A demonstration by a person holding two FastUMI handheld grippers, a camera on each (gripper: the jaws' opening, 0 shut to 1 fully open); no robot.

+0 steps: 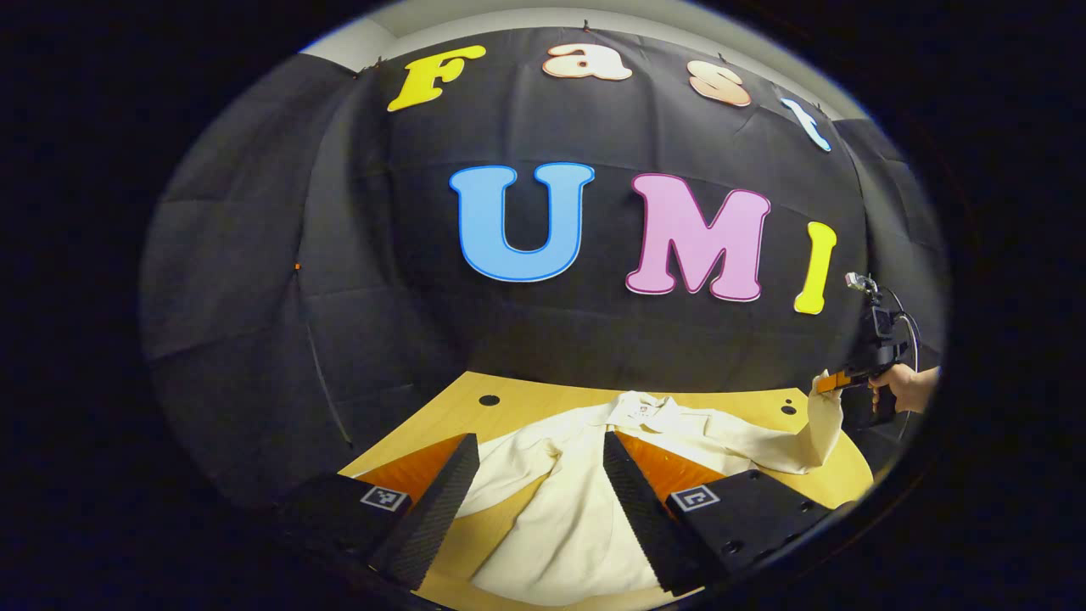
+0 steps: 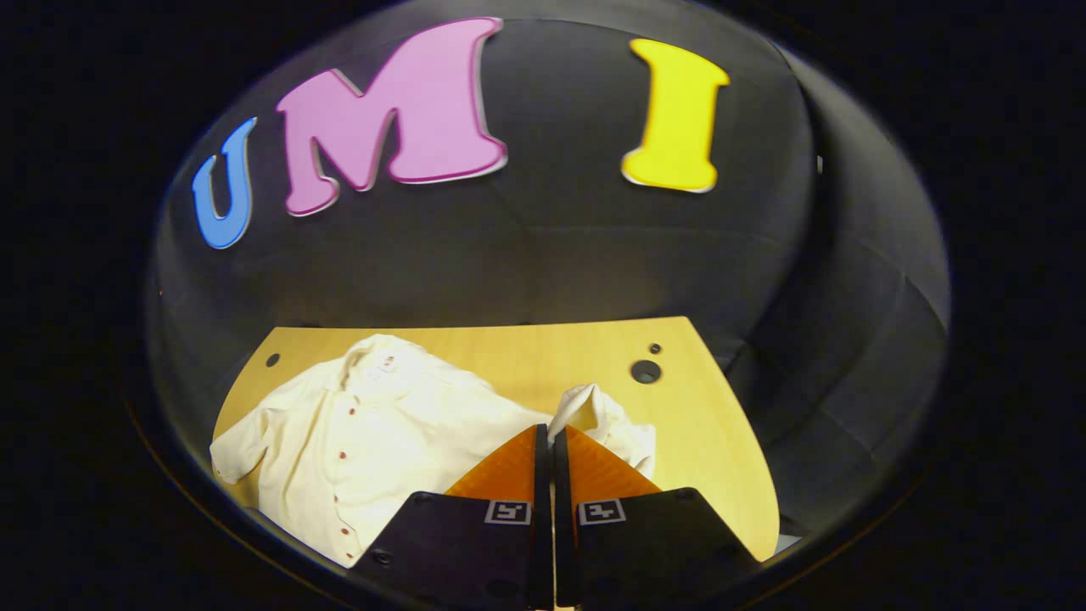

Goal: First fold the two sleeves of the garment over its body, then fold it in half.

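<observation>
A cream button-up shirt (image 1: 577, 509) lies face up on the wooden table (image 1: 441, 416), collar toward the booth wall. My left gripper (image 1: 538, 440) hovers open above the shirt's body, nothing between its fingers. Far to the right, my right gripper (image 1: 821, 383), held by a hand (image 1: 906, 386), pinches the end of one sleeve (image 1: 819, 433) and holds it up off the table. In the right gripper view the shirt (image 2: 365, 424) spreads to the left, and my right gripper (image 2: 550, 431) is shut on the bunched sleeve end (image 2: 590, 407).
The table (image 2: 696, 441) has round holes near its far edge (image 2: 645, 371) and bare wood to the right of the shirt. The black booth wall stands close behind the table. The shirt's other short sleeve (image 2: 233, 454) lies flat near the left edge.
</observation>
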